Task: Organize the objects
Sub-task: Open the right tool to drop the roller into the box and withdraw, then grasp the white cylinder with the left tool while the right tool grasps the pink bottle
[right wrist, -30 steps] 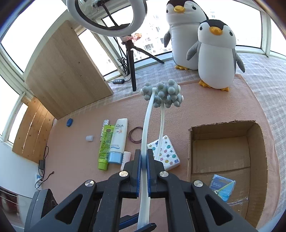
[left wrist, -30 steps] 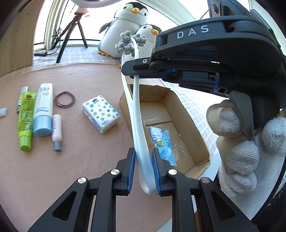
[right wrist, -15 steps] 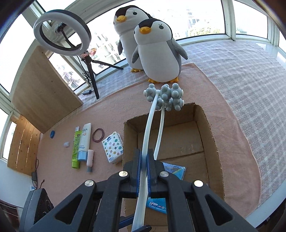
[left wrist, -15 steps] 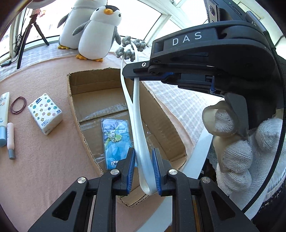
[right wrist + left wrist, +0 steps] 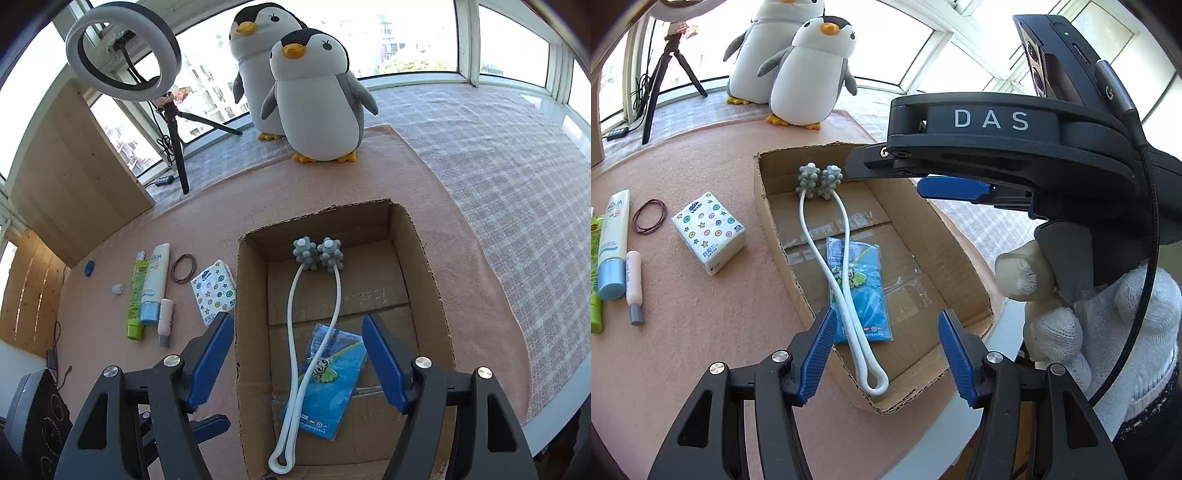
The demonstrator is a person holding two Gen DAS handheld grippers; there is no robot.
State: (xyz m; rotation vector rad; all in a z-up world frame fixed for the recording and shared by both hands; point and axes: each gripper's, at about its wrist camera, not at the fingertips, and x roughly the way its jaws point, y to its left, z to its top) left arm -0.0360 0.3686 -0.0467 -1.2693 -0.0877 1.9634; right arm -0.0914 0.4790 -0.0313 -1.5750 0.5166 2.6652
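Note:
A white U-shaped massager with two grey knobbly balls point(image 5: 820, 181) point(image 5: 317, 254) lies inside the open cardboard box point(image 5: 764, 210) point(image 5: 428, 280), its loop end near the front wall. It rests partly across a blue packet point(image 5: 862, 291) point(image 5: 332, 384) on the box floor. My left gripper point(image 5: 886, 354) hovers open above the box's near end, nothing between its blue pads. My right gripper point(image 5: 299, 365) is open too, over the box. In the left wrist view the right gripper's body point(image 5: 990, 147) hangs above the box, held by a white-gloved hand point(image 5: 1082, 314).
On the pink mat left of the box lie a patterned tissue pack point(image 5: 709, 232) point(image 5: 216, 291), hair bands point(image 5: 650, 216), a white and blue tube point(image 5: 615, 240), a green tube point(image 5: 136, 299) and a small pink tube point(image 5: 633, 288). Two plush penguins point(image 5: 314, 103) and a ring light tripod point(image 5: 173, 125) stand behind.
Both grippers were shut on the massager above the box. Both have opened, and the massager has dropped flat into the box onto the blue packet.

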